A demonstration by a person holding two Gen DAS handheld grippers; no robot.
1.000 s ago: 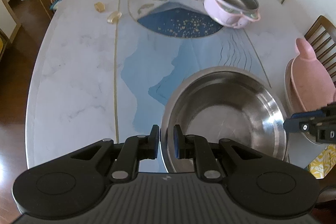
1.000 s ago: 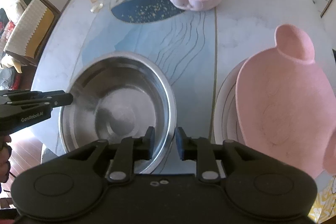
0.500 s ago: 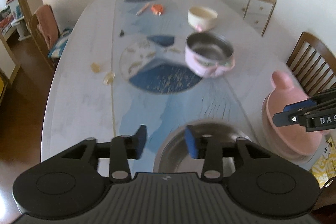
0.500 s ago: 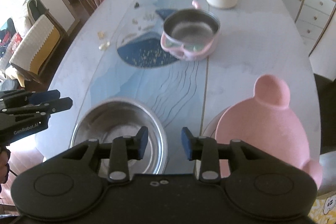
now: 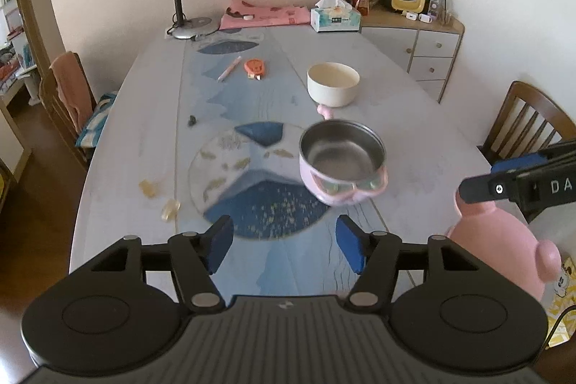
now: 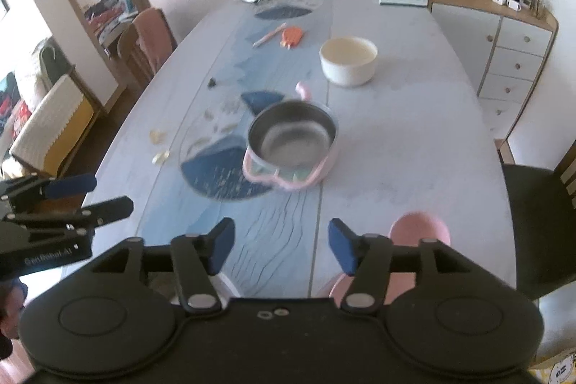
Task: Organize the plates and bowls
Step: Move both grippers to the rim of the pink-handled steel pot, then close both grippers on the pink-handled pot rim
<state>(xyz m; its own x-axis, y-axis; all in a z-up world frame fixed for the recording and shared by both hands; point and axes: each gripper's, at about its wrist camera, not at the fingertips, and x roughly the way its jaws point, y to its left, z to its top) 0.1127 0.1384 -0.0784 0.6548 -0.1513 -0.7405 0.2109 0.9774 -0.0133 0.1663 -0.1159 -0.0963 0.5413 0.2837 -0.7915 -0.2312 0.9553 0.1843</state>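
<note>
**Two bowls left to pick up, and my grippers hold nothing**

From my left gripper (image 5: 284,245), I see its blue jaws opening, with only table (image 5: 424,139) between them. The pink bowl with the metal inside (image 5: 342,162) sits in the middle of the table, ahead of me. I think it is light and hard, and the shiny metal may be slippery. It has little pink handles, so the rim or a handle looks like a good place to pinch. The cream bowl (image 5: 333,83) stands farther back, apart from it. It may break if dropped, so I would grab its thick rim gently. The pink plate (image 5: 504,240) lies close on my right

From my right gripper (image 6: 280,245), the jaws are opening too, with nothing in them. The pink bowl (image 6: 293,146) is straight ahead, the cream bowl (image 6: 348,60) behind it. The pink plate (image 6: 419,227) peeks out right under my fingers. It looks smooth, stiff and light, and its edge is easiest to hold
</note>
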